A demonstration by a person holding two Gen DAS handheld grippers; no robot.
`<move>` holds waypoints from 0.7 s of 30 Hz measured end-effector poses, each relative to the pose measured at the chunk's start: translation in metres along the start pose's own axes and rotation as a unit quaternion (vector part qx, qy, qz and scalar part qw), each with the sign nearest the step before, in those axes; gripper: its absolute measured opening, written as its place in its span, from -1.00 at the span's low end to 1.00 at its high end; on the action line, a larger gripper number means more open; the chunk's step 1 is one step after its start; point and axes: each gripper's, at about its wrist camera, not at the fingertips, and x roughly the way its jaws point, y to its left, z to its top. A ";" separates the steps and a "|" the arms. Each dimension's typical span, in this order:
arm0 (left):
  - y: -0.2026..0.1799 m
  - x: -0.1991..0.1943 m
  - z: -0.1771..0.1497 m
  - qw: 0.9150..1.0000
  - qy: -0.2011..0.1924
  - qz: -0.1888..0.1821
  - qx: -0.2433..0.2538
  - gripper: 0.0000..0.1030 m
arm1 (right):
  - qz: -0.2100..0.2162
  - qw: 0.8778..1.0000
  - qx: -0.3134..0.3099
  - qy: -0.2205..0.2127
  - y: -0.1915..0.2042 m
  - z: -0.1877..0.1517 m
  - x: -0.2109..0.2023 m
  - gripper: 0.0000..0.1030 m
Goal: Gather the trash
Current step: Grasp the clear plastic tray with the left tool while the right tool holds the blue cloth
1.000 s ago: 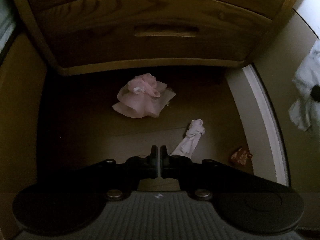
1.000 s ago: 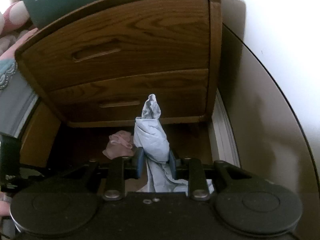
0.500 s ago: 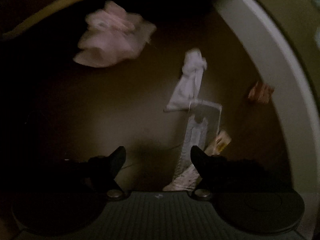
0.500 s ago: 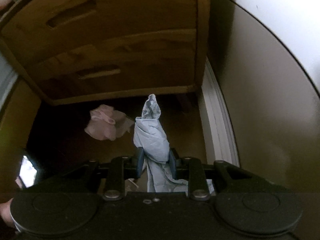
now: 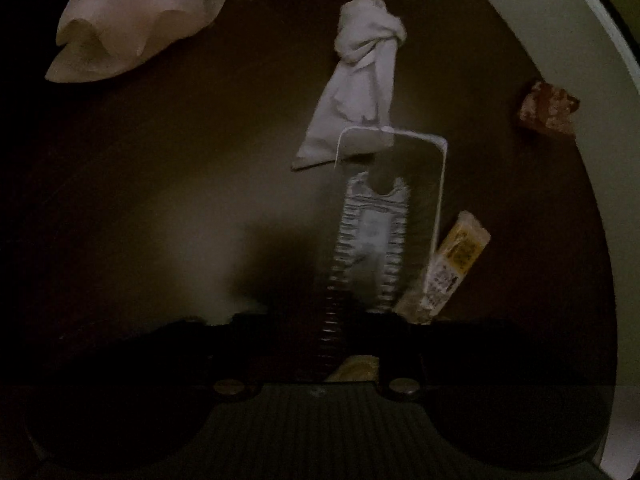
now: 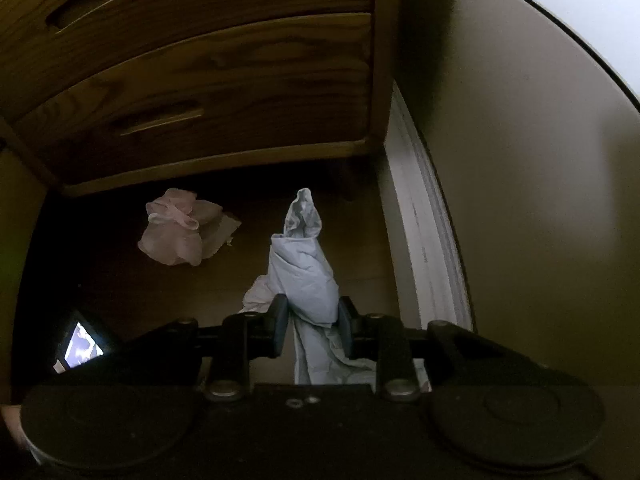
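Note:
In the left wrist view my left gripper (image 5: 328, 320) hangs low over the dark floor, its jaws spread wide on either side of a clear plastic blister pack (image 5: 376, 240). A twisted white tissue (image 5: 360, 80) lies just beyond the pack, a pink crumpled tissue (image 5: 124, 28) at upper left, a yellow wrapper (image 5: 448, 268) beside the pack and a red wrapper (image 5: 548, 108) at right. In the right wrist view my right gripper (image 6: 312, 328) is shut on a pale blue plastic bag (image 6: 304, 272). The pink tissue also shows there (image 6: 180, 228).
A wooden nightstand with two drawers (image 6: 208, 80) stands over the floor at the back. A white baseboard (image 6: 428, 248) and wall run along the right. The baseboard also shows in the left wrist view (image 5: 560, 32). A small lit screen (image 6: 80, 344) shows at lower left.
My left gripper has opened from shut and dropped toward the floor, closing in on the blister pack. My right gripper has tilted down and still holds the bag.

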 end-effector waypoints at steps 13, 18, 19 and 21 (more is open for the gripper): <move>0.015 -0.053 -0.009 0.993 -0.085 -0.004 -0.079 -1.00 | 0.028 0.999 -0.006 -0.036 0.006 -0.001 -0.032 -0.51; 0.019 -0.065 -0.006 0.991 -0.089 -0.006 -0.096 -0.99 | 0.033 0.998 -0.020 -0.039 0.009 -0.006 -0.038 -0.51; 0.016 -0.067 -0.007 0.992 -0.098 -0.002 -0.086 -0.99 | 0.033 0.998 -0.024 -0.038 0.009 -0.007 -0.038 -0.51; 0.013 -0.068 -0.008 0.990 -0.107 0.012 -0.094 -0.99 | 0.033 0.998 -0.021 -0.041 0.008 -0.006 -0.041 -0.51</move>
